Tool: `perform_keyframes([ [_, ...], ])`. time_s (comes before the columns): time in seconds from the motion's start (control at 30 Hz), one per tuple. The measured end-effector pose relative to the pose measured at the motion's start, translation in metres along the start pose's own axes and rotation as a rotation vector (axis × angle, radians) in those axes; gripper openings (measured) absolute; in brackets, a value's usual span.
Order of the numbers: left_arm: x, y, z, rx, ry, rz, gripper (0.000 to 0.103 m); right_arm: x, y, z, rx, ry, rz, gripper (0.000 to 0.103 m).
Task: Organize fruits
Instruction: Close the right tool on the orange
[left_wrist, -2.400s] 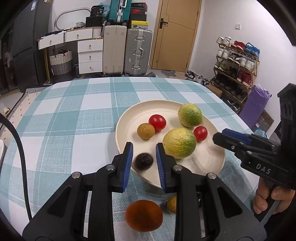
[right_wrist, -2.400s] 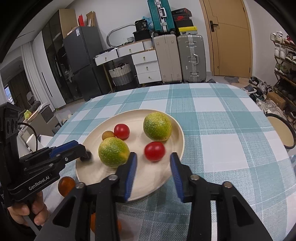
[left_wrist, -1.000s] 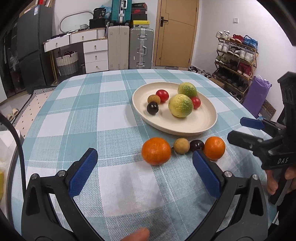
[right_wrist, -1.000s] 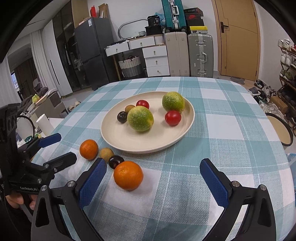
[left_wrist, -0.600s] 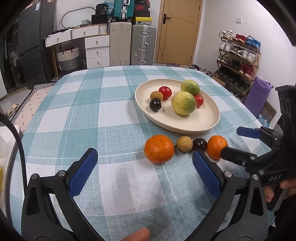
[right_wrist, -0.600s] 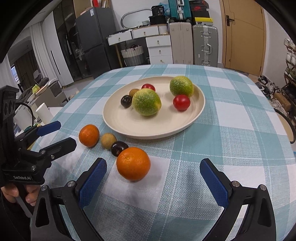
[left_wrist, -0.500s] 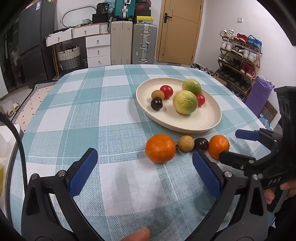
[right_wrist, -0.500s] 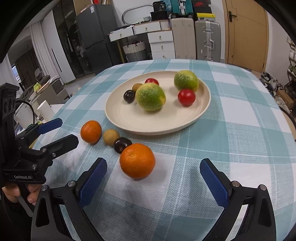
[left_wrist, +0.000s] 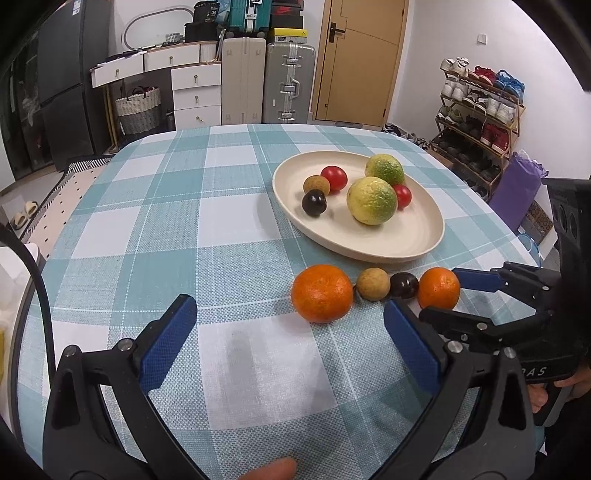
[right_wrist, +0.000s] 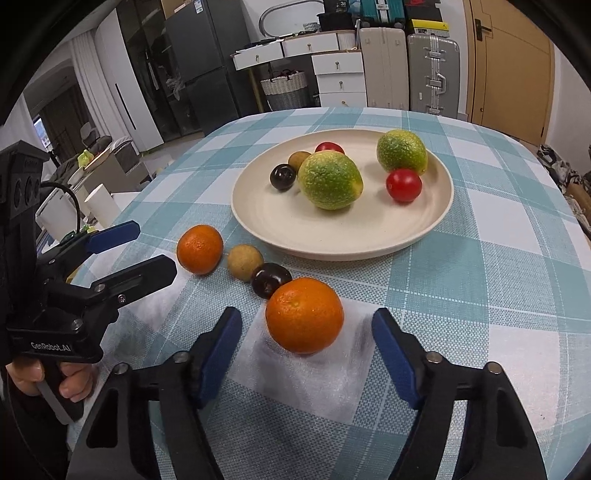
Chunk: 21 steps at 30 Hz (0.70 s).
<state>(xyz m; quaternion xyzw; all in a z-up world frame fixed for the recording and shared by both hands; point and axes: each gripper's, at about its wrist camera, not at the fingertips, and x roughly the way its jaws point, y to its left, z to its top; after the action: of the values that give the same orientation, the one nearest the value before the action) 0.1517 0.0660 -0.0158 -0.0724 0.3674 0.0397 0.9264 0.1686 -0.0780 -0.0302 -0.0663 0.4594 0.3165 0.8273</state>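
Note:
A cream plate (left_wrist: 424, 236) (right_wrist: 332, 240) holds two green-yellow citrus fruits, two red tomatoes, a brown longan and a dark plum. In front of it four fruits lie in a row on the checked cloth: a big orange (left_wrist: 322, 292) (right_wrist: 200, 249), a brown longan (left_wrist: 373, 284) (right_wrist: 244, 262), a dark plum (left_wrist: 404, 284) (right_wrist: 270, 279) and a second orange (left_wrist: 439, 288) (right_wrist: 304, 315). My left gripper (left_wrist: 290, 341) (right_wrist: 129, 251) is open and empty, just short of the big orange. My right gripper (right_wrist: 306, 350) (left_wrist: 448, 295) is open, its pads on either side of the second orange, not touching it.
The round table has a teal and white checked cloth (left_wrist: 221, 206). Its near edge is just below both grippers. Suitcases, drawers and a door stand at the back, a shoe rack (left_wrist: 476, 122) at the right.
Both grippers, earlier over the plate, have pulled back, opened wide and come down toward the row of fruits. The right gripper has closed in around the second orange and narrowed a little.

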Motion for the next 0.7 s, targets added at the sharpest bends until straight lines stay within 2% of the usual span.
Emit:
perform_keyframes([
  [0.2,0.0028,-0.0024,-0.0001,0.011,0.017,-0.016,0.094,0.0025,0.0015,0.0031,0.001,0.002,0.012,0.067],
  [0.37,0.005,-0.0008,0.0002,0.005,0.024,-0.017,0.093,0.0038,0.0034,0.0042,-0.004,0.003,0.004,0.06],
  [0.57,0.0086,-0.0005,0.0004,0.003,0.038,-0.019,0.093,0.0036,0.0057,0.0026,-0.021,0.005,0.012,0.058],
  [0.7,0.0099,0.0005,0.0004,-0.004,0.043,-0.022,0.093,0.0029,0.0049,0.0017,-0.026,0.004,0.005,0.05],
])
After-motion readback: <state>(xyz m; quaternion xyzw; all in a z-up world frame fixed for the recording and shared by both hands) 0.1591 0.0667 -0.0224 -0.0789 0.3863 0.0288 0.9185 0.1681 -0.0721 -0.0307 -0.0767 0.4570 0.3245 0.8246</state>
